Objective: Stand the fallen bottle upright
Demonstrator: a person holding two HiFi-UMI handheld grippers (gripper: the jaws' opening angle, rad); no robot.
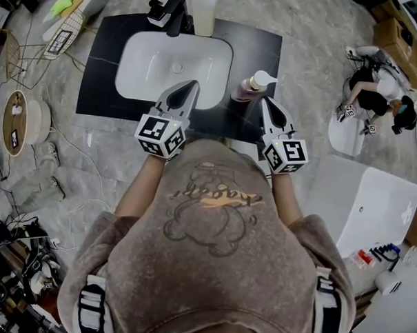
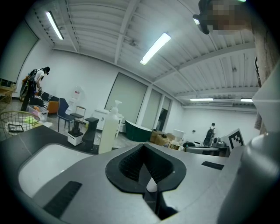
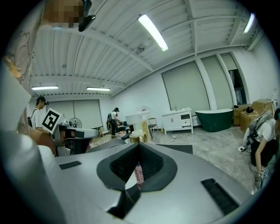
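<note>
Two grippers [image 1: 191, 84] [image 1: 264, 100], two bottles [image 1: 252, 86] [image 1: 205, 9], one basin [image 1: 130, 59], one faucet [image 1: 171, 12].

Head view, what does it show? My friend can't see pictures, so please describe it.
A person in a brown bear-print top holds the left gripper and right gripper, both shut, at a white sink in a black counter. A pink pump bottle seems to stand upright beside the right gripper's tip. A black faucet sits behind the sink.

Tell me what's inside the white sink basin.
Only the drain shows in the basin; otherwise bare white. The left gripper covers part of its near edge, so that strip cannot be checked.
</note>
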